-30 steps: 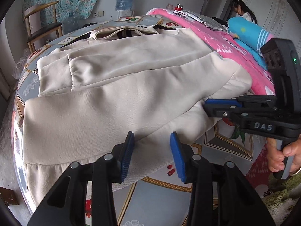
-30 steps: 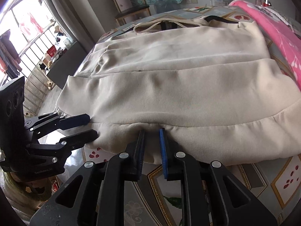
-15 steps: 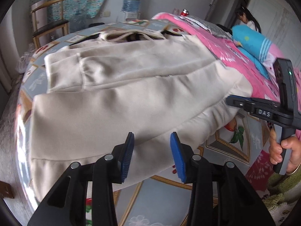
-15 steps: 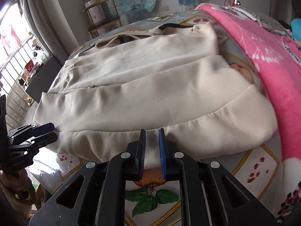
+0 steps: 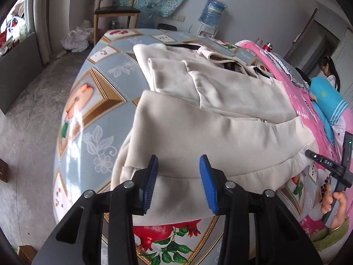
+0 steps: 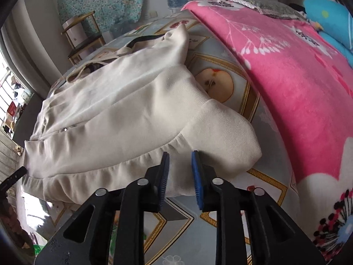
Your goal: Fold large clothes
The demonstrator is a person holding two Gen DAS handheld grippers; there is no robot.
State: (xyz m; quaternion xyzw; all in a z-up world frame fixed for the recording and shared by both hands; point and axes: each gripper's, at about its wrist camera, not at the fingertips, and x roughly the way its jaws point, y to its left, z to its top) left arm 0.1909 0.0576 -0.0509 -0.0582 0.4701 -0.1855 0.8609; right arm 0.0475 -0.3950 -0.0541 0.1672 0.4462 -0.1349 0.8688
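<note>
A cream jacket lies spread on the patterned table, collar at the far end. In the left wrist view my left gripper is open above the near left part of the hem, its blue pads apart and clear of the cloth. My right gripper shows at the right edge, held by a hand. In the right wrist view the right gripper is opening at the jacket hem near its right corner. The hem lies at the fingertips and the pads do not press it. The left gripper tip peeks in at the left edge.
A pink blanket covers the table's right side, with a blue pillow and a person beyond it. A wooden chair and a water bottle stand by the far wall. The table edge drops to a concrete floor on the left.
The right gripper's jaws, shut on the hem in both earlier frames, now stand apart. Both views have rolled and shifted: the left toward the jacket's left side, the right toward its right corner.
</note>
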